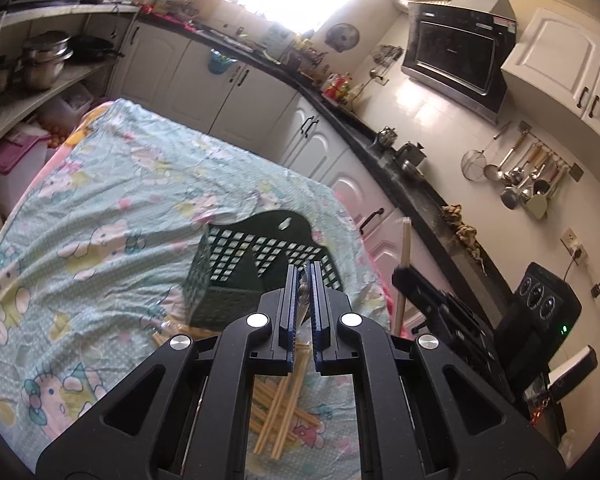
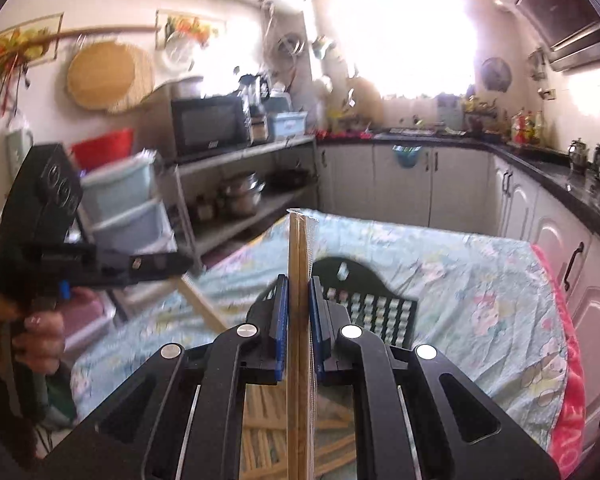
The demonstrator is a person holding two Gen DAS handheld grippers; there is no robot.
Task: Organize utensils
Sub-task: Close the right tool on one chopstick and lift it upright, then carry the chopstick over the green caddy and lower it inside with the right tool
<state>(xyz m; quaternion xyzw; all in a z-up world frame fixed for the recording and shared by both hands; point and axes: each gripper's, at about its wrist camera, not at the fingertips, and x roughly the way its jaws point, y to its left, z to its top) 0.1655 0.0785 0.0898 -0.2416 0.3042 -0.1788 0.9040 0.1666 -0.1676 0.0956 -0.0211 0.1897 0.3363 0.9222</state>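
Left wrist view shows a surface (image 1: 100, 184) draped in a wrinkled mint cloth printed with cartoon cats, a dark green plastic lattice basket (image 1: 236, 276) standing near its right edge, its arched back panel pierced by a small hanging hole. Loose pale wooden chopsticks (image 1: 280, 404) lie crossed in a heap on the cloth just before the basket, partly hidden under the left gripper (image 1: 304, 280), whose blue-padded fingers are nearly together, pinching something thin and crinkly that is hard to make out. To the right, the right gripper (image 2: 299, 292) has its fingers clamped on an upright wrapped chopstick pair (image 2: 299, 248), light wood inside a clear sleeve, rising above the fingertips with the basket behind it. Its lower end is cut off at the frame's bottom edge, and the left side of that view is blurred.
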